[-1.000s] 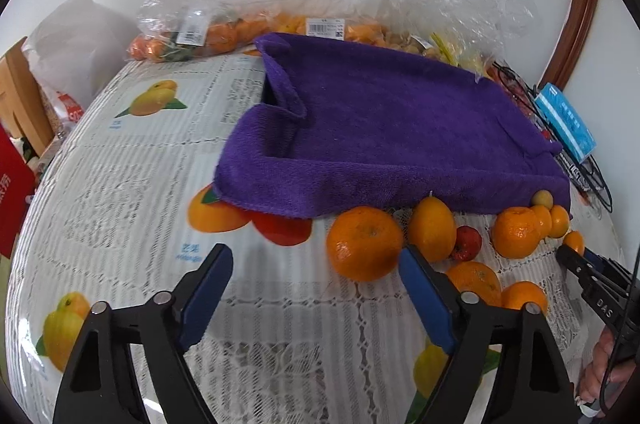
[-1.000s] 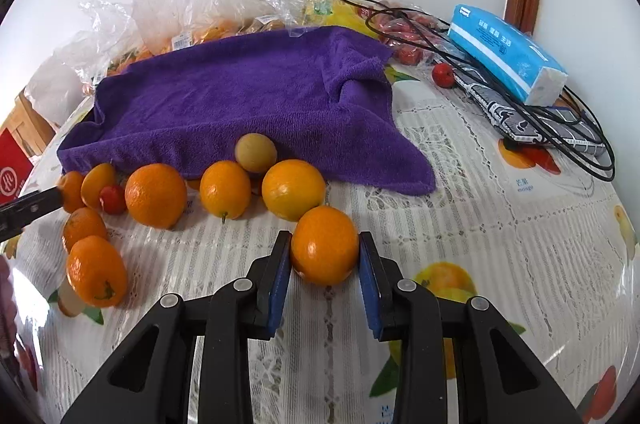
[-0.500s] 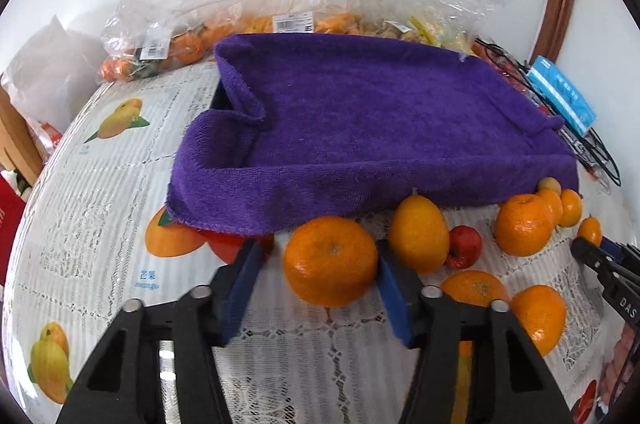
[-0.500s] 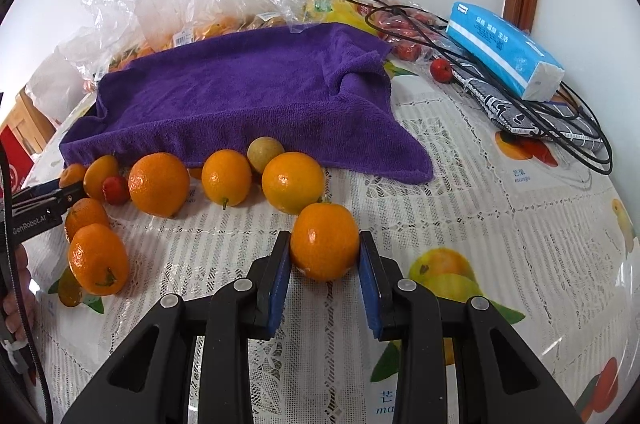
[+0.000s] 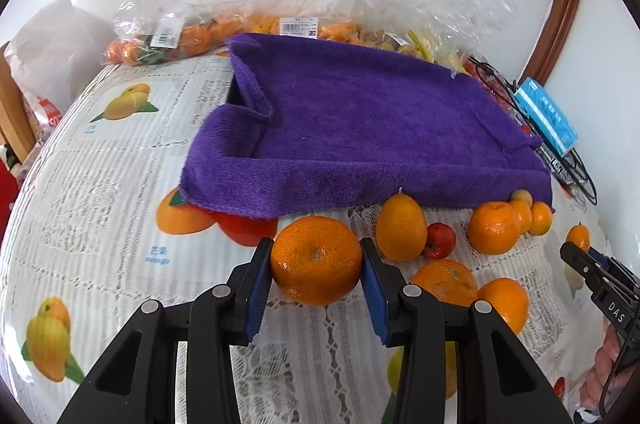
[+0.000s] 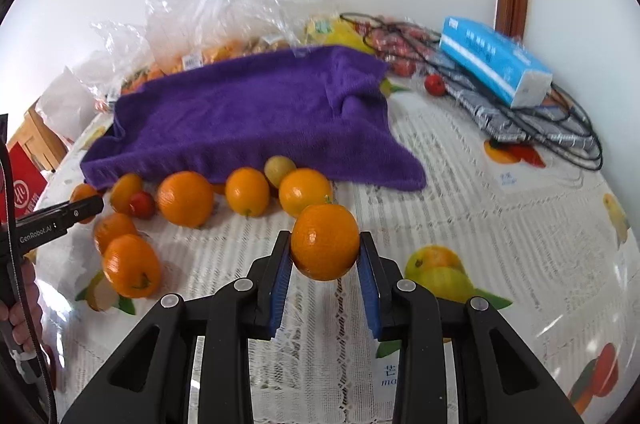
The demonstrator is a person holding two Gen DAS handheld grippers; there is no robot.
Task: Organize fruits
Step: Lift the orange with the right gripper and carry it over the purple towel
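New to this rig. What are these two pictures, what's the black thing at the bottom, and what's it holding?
No robot arm here: a person carries a handheld two-finger tool in each hand, with a fisheye camera on each looking along the fingers. In the left view, the left tool is closing on a large orange, pads already against it. In the right view, the right tool is shut on another orange. On the tablecloth lie a purple towel, loose oranges and small fruits, plastic bags, cables and a blue tissue pack.
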